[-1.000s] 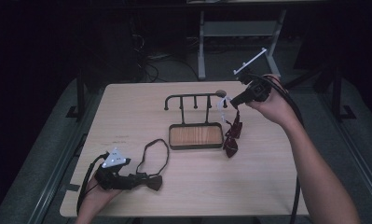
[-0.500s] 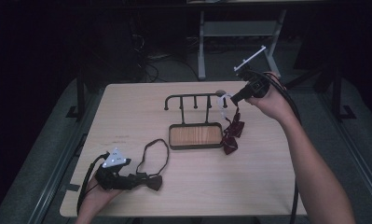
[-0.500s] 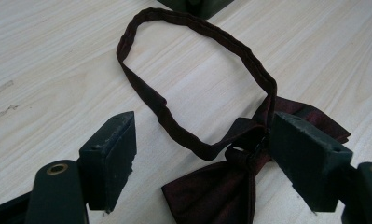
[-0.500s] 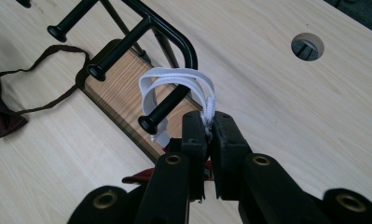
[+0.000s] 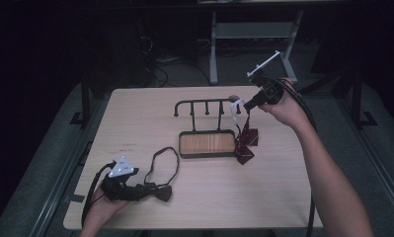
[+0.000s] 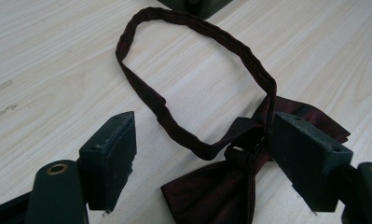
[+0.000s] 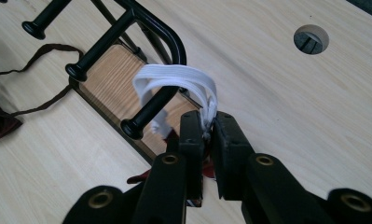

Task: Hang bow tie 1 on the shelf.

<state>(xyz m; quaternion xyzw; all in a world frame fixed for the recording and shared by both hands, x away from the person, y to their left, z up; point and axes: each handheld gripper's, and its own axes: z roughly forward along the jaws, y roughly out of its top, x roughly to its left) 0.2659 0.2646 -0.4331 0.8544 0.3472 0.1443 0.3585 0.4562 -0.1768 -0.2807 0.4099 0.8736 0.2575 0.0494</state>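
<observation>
A black metal rack [image 5: 204, 104] with several pegs stands on a wooden base [image 5: 207, 143] at mid-table. A white elastic band [image 7: 183, 77] is looped over the rack's right-end peg. My right gripper [image 7: 207, 123] pinches that band at its tips; its jaws have just been opening a little, with the band still between them. A dark red bow tie [image 5: 245, 143] hangs from the band beside the base, below my right gripper [image 5: 244, 106]. Near the front left, my left gripper [image 5: 157, 191] stands open, its jaws either side of a second dark red bow tie [image 6: 221, 186] whose strap loop [image 6: 193, 70] lies flat.
A round cable hole [image 7: 311, 38] pierces the table behind the rack. The right gripper's cable [image 5: 310, 148] trails along the person's forearm. Dark floor and a metal stand [image 5: 214, 44] lie beyond the far edge.
The right gripper has edged slightly left toward the rack's end peg. The left gripper and its bow tie have stayed put.
</observation>
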